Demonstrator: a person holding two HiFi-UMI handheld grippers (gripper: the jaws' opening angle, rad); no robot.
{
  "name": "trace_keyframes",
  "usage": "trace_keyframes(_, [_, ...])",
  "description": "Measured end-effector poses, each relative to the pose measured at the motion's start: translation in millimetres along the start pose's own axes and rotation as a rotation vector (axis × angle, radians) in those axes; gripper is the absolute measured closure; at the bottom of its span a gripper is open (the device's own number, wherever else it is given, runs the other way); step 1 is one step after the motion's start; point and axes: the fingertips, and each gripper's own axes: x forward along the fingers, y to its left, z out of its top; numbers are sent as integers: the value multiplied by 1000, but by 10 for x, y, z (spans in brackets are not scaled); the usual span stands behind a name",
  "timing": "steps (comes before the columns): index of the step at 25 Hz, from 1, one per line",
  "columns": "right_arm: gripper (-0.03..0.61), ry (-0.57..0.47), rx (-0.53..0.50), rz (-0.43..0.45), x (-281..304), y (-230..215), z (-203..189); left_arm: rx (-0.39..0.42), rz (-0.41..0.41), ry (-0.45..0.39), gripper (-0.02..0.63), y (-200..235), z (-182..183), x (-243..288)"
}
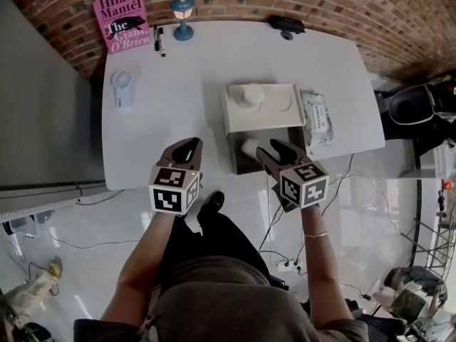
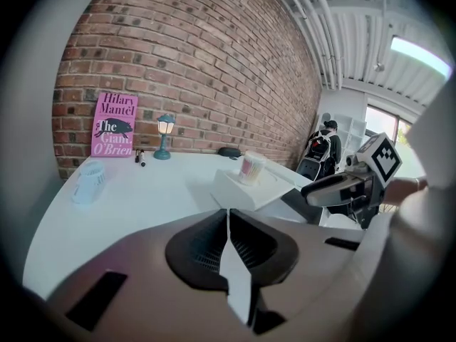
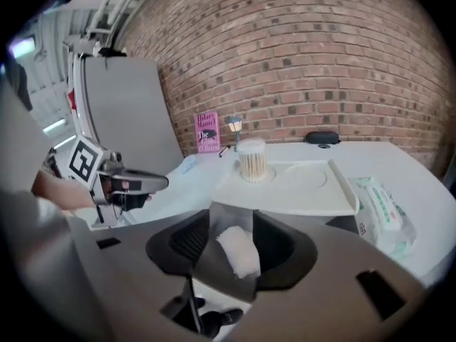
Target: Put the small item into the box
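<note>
Small item (image 1: 249, 147) lying inside box (image 1: 233, 157) at near edge of surface (image 1: 164, 84), sitting between wide-spread right tongs (image 1: 266, 147), pads not pressing it. Judging release done: should be lifting straight up, staying spread, not snagging fluffy item or box wall. Left tongs (image 1: 188, 148) closed, empty, hovering beside box.

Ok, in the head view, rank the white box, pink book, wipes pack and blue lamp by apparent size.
1. white box
2. pink book
3. wipes pack
4. blue lamp
Book and lamp sit farthest off, so may look undersized.
</note>
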Motion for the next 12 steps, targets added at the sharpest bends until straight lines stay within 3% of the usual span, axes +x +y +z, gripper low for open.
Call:
trace_keyframes(3, [400,-78,77,-12,-150,8,33,21,-18,7,584,-55,3,34])
trace_keyframes(12, [462,-214,146,-116,-446,71,66,71,-72,15,584,-195,55,84])
